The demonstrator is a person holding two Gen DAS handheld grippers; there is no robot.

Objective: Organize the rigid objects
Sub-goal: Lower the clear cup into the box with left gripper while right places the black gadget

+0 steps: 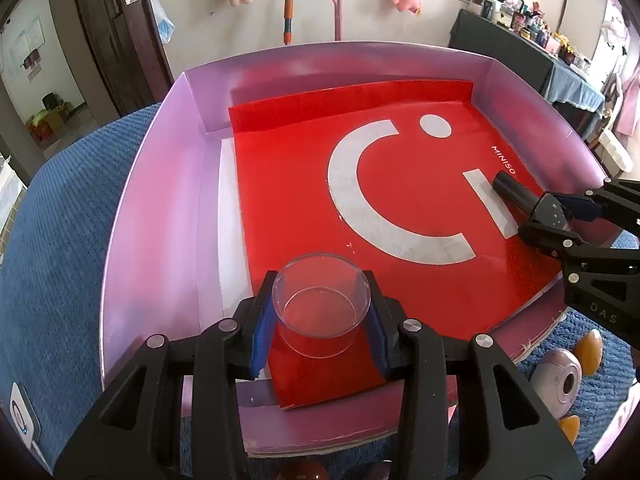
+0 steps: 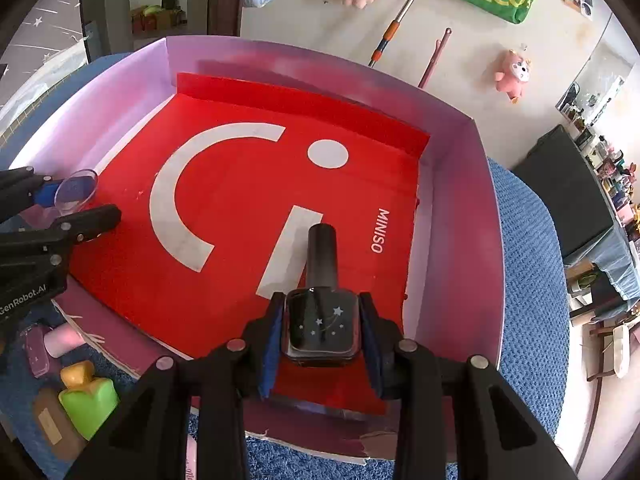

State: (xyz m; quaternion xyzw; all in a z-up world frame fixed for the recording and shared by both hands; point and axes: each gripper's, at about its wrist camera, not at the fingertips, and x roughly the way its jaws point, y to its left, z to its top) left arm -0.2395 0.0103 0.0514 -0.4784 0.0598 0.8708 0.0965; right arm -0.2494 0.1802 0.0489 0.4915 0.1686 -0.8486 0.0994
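Two objects are being set down at once, each pinched between a gripper's blue pads and each low over the red MINISO bag (image 1: 304, 184) that lines the floor of the pink cardboard box (image 1: 160, 184). The left gripper (image 1: 320, 316) is closed on a clear, empty glass cup (image 1: 322, 300), upright, mouth up, near the box's front-left corner; its base looks to be at or just above the red sheet, though the clear wall makes actual contact hard to judge. The right gripper (image 2: 322, 332) is clamped on the square body of a dark nail polish bottle (image 2: 322, 320) with small stars on it, lying tilted with its black cap (image 2: 321, 248) pointing away over the white stripe of the logo, toward the box's right side. To finish well, I would bring each piece fully onto the sheet before easing the pads apart: the cup flat on its base so it does not tip, the bottle laid down gently, since its round cap may let it roll a little. The two sit well apart, so neither release should disturb the other. Other small bottles, among them a green one (image 2: 90, 400), wait outside the box's front edge on the blue knitted cloth (image 2: 532, 280).
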